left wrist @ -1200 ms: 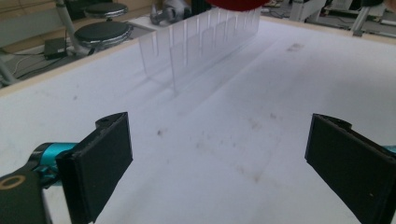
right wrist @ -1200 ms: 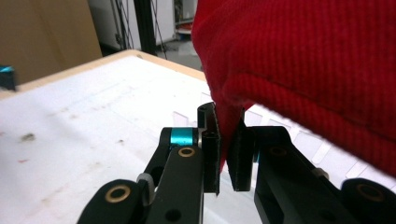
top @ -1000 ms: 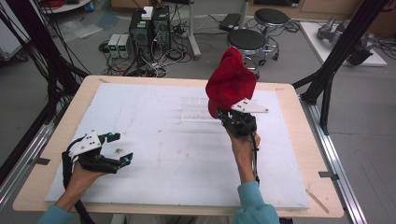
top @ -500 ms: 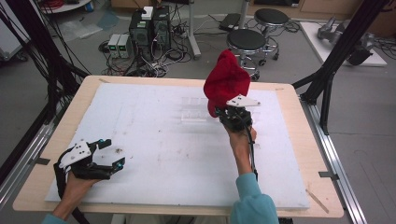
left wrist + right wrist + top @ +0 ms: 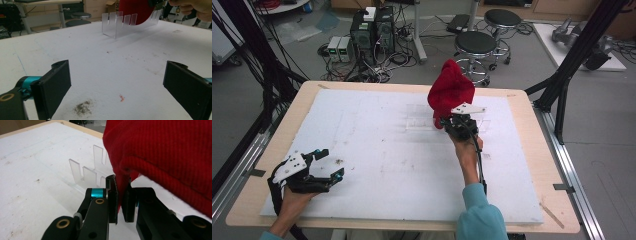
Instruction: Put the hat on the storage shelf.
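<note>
The right gripper [image 5: 447,121] has its fingers clamped on a red cloth [image 5: 450,91] above the clear rack [image 5: 130,23], while the left gripper [image 5: 326,164] rests on the desk [image 5: 377,150], fingers apart.

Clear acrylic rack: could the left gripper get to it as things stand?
Probably yes. The left gripper is open and holds nothing, and bare white mat lies between it and the rack. The red cloth, held in the right gripper, hangs at the rack's far side.
</note>
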Tool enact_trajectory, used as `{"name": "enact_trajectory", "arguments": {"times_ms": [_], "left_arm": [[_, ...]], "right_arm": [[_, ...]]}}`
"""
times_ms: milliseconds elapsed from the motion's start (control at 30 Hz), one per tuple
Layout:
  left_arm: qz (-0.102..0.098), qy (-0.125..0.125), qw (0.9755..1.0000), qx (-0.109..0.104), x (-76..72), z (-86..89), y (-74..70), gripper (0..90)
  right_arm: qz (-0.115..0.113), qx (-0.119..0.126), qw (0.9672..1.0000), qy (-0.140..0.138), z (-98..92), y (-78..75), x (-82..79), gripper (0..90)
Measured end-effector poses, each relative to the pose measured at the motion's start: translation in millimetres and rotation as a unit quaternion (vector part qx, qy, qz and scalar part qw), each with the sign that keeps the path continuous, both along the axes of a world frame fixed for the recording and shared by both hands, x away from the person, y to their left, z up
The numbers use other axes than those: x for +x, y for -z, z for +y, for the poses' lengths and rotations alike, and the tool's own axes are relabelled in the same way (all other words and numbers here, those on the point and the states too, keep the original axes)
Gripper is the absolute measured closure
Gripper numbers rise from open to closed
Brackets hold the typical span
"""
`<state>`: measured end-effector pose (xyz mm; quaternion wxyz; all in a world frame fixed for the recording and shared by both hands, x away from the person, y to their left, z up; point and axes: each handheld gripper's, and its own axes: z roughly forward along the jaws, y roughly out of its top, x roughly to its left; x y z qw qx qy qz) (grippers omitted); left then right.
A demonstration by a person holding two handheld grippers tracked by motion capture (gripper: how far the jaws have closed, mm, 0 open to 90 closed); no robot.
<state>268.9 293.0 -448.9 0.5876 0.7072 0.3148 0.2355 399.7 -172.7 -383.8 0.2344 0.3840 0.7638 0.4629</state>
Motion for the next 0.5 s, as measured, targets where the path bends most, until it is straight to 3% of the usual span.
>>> {"name": "enact_trajectory", "arguments": {"times_ms": [167,267,367,500], "left_arm": [[-0.001,-0.002,1.0000,0.001,-0.2,0.4,0.1,7.9],[0.000,-0.004,1.0000,-0.003,-0.2,0.7,0.2,7.9],[-0.003,-0.006,1.0000,-0.004,-0.8,1.1,0.3,7.9],[-0.007,-0.010,0.9999,-0.005,-1.8,1.3,0.4,7.9]], "right_arm": [[0.003,0.005,1.0000,0.001,-1.5,1.2,-0.7,85.2],[-0.004,-0.003,0.9999,0.009,-1.0,1.1,-1.9,80.5],[-0.015,0.005,0.9997,0.018,-2.5,-1.5,-4.8,54.3],[-0.014,0.015,0.9995,0.022,-8.6,-7.6,-12.4,35.0]]}}
